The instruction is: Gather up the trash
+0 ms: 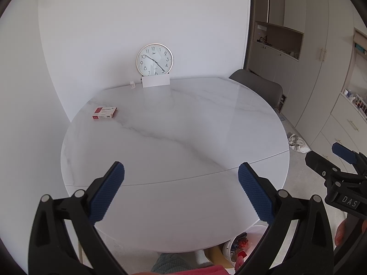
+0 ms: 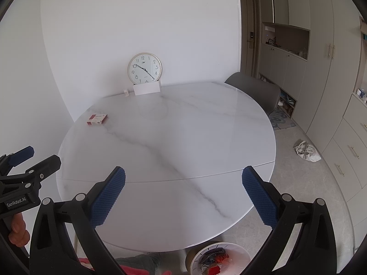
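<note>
A red and white box lies on the round white marble table at its far left; it also shows in the right wrist view. A white trash bin with coloured scraps stands on the floor under the table's near edge, also in the left wrist view. My left gripper is open and empty above the near edge. My right gripper is open and empty beside it, to the right.
A wall clock leans at the table's back behind a white card, with a small white cup to its left. A grey chair stands at the right. A white plastic bag lies on the floor near cabinets.
</note>
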Action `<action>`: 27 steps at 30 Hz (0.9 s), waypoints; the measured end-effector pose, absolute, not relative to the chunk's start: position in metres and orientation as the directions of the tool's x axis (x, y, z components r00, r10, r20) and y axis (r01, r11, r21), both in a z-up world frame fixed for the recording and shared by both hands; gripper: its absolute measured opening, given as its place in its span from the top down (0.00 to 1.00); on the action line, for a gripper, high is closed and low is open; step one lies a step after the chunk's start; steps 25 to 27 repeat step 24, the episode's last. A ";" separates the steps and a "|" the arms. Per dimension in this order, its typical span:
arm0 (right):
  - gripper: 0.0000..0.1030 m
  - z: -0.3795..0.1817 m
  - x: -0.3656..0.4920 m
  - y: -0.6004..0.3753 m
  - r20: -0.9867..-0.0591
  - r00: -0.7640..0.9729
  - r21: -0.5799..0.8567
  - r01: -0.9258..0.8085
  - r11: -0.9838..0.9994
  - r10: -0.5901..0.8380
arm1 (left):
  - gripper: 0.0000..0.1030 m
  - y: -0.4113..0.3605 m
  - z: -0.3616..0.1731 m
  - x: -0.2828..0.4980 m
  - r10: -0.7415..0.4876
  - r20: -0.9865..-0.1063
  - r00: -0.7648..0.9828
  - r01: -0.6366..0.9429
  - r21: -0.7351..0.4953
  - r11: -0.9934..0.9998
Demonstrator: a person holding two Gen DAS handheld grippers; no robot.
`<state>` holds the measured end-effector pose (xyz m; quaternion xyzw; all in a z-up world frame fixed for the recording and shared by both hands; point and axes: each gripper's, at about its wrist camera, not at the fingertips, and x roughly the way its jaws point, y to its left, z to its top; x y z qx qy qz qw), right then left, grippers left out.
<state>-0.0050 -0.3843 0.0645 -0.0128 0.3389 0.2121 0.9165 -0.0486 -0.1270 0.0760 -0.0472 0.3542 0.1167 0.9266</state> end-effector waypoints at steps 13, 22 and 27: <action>0.02 0.062 -0.007 -0.388 -0.628 0.677 0.120 -0.403 0.907 0.384 | 0.08 -0.132 0.075 -0.052 0.206 -0.647 0.734 -0.268 0.003 0.963; 0.02 0.056 -0.010 -0.392 -0.636 0.666 0.117 -0.416 0.902 0.390 | 0.08 -0.129 0.073 -0.049 0.202 -0.663 0.721 -0.281 -0.013 0.960; 0.02 0.055 -0.009 -0.393 -0.639 0.662 0.117 -0.419 0.901 0.391 | 0.08 -0.127 0.072 -0.049 0.195 -0.667 0.719 -0.284 -0.026 0.959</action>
